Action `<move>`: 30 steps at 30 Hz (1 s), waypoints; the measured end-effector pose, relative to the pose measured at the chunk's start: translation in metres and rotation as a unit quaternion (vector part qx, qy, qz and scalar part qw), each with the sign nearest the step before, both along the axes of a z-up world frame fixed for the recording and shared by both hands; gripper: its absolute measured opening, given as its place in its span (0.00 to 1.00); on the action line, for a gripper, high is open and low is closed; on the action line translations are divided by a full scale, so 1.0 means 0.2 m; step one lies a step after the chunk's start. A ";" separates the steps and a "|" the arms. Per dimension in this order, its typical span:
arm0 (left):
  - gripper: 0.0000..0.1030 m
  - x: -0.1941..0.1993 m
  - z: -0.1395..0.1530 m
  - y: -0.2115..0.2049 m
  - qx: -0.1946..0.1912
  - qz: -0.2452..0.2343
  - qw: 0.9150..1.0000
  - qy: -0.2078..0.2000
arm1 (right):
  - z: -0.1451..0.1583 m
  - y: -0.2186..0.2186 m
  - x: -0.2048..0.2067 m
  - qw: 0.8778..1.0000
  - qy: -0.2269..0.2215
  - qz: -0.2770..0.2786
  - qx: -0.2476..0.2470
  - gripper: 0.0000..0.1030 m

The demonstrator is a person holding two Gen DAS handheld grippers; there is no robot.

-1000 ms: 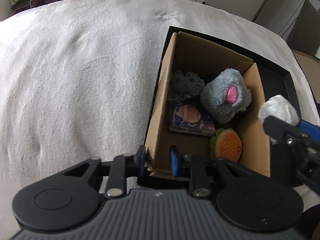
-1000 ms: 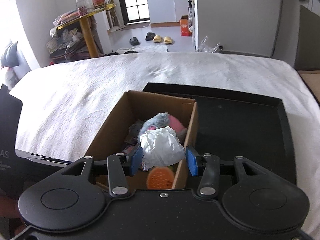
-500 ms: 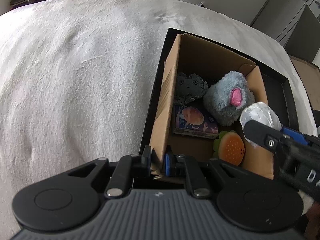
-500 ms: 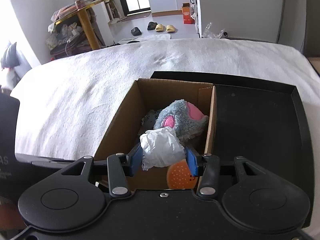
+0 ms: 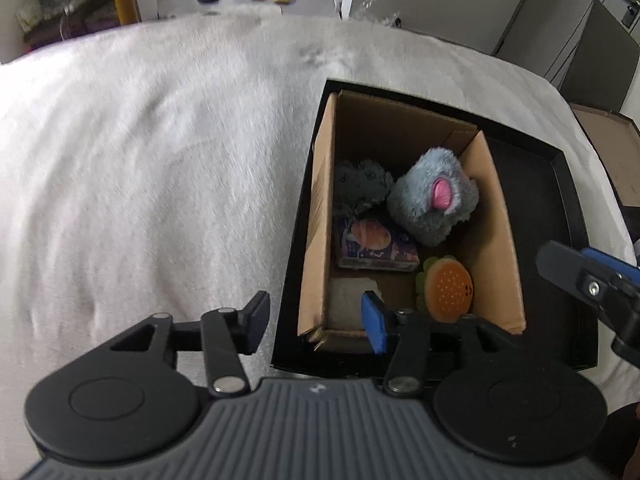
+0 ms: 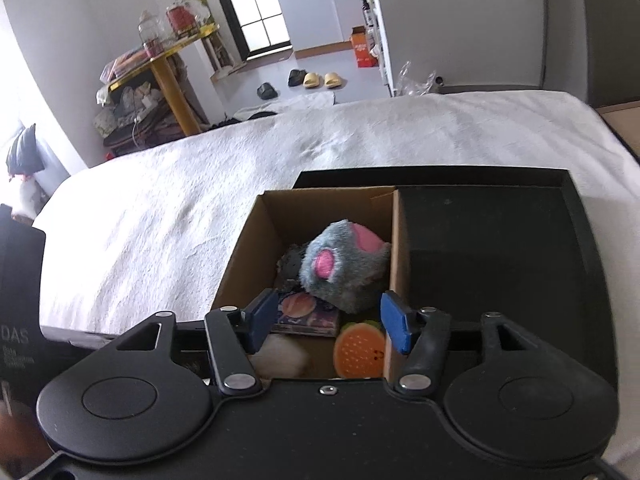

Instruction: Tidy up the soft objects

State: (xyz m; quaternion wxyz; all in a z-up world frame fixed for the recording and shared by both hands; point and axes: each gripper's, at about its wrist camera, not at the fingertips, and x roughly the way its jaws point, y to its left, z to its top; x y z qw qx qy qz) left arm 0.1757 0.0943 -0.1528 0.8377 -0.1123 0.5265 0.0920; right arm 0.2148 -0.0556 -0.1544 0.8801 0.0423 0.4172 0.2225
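Right wrist view shows the right claw (image 6: 326, 326) spread and empty above the near end of the cardboard box (image 6: 244, 240); its jaws have just been opening, and the white crumpled wad (image 6: 280, 356) lies below them on the box floor, beside the burger toy (image 6: 358, 350). From the left wrist view, the left claw (image 5: 316, 322) has likewise just been opening and holds nothing, its jaws straddling the box's near left corner, one pad outside the wall and one inside over the wad (image 5: 348, 300). Inside the box also sit the grey plush (image 5: 434, 200), a darker fuzzy toy (image 5: 362, 182) and a printed packet (image 5: 374, 244). The drop looks finished, so the sensible course is probably to lift both claws straight up before moving sideways, so that no pad catches the cardboard rim and drags the light box. The box stands in the left part of a black tray (image 6: 500, 240) on the bed (image 5: 140, 180); the tray's right half is bare, and the bed to the left offers wide open room for withdrawing.
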 end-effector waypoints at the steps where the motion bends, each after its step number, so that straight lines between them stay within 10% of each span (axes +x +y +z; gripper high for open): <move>1: 0.49 -0.01 0.02 -0.01 0.002 -0.002 1.000 -0.003 | 0.01 -0.02 -0.01 1.000 -0.002 -0.003 0.002 0.60; 30: 0.75 -0.39 0.61 -0.39 0.060 -0.057 0.992 -0.099 | 0.28 -0.53 -0.32 0.989 -0.041 -0.124 0.065 1.00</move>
